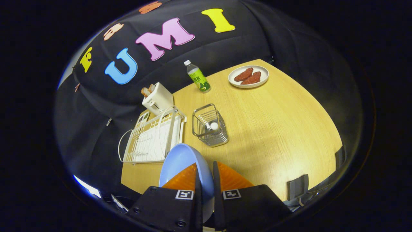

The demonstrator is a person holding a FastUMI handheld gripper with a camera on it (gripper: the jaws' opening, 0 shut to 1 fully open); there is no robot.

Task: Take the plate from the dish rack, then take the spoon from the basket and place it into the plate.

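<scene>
Above table (276, 129), gripper (206, 175) fingers clamp blue plate (178, 161) rim between them.

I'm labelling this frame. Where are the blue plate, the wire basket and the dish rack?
blue plate (180, 161): gripper view, inner face, held between the fingers.
wire basket (206, 111): gripper view, near rim.
dish rack (151, 141): gripper view, wire floor.

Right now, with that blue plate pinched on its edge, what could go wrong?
The blue plate is held only by its rim between the gripper fingers, so it might slip or tilt. Setting it down carelessly could bump the wire basket or the dish rack just ahead.
</scene>
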